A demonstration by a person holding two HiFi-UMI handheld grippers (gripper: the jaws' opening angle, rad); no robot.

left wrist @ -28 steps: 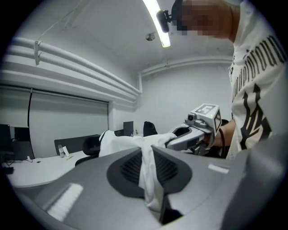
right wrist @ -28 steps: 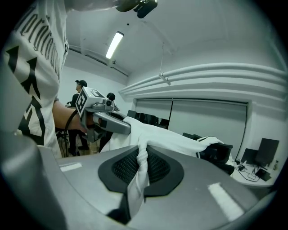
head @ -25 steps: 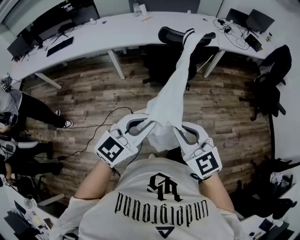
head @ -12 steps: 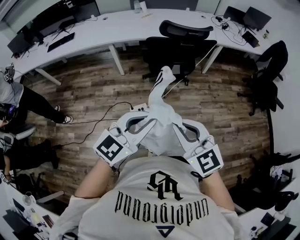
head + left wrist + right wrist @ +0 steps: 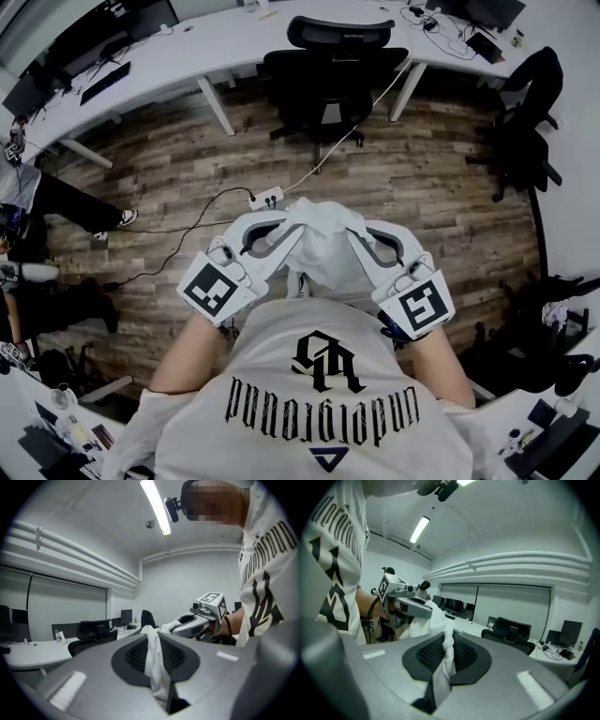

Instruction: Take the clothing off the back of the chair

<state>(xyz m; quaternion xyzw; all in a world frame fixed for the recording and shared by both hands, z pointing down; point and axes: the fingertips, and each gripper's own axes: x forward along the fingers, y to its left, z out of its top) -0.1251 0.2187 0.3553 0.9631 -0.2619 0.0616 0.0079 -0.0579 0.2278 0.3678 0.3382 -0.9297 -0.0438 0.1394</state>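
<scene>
Both the left claw (image 5: pixel 279 232) and right claw (image 5: pixel 358 234) are clenched on the white clothing (image 5: pixel 323 251), bunched between them at your chest, well apart from the chair (image 5: pixel 330 82). Grip evenly; mind any trailing end.

Left claw (image 5: pixel 155 641) clamped on white clothing (image 5: pixel 153 665), right claw (image 5: pixel 174 627) just beyond, black chair (image 5: pixel 91 631) at desk (image 5: pixel 28 652) behind

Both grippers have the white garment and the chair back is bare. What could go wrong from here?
1. The grips are thin. The left gripper and right gripper are each shut on only a narrow twisted strip of the white garment, so a tug could pull it free.
2. A power strip and its cable lie on the floor just ahead. Any fabric hanging low, or a step forward, could catch them.
</scene>
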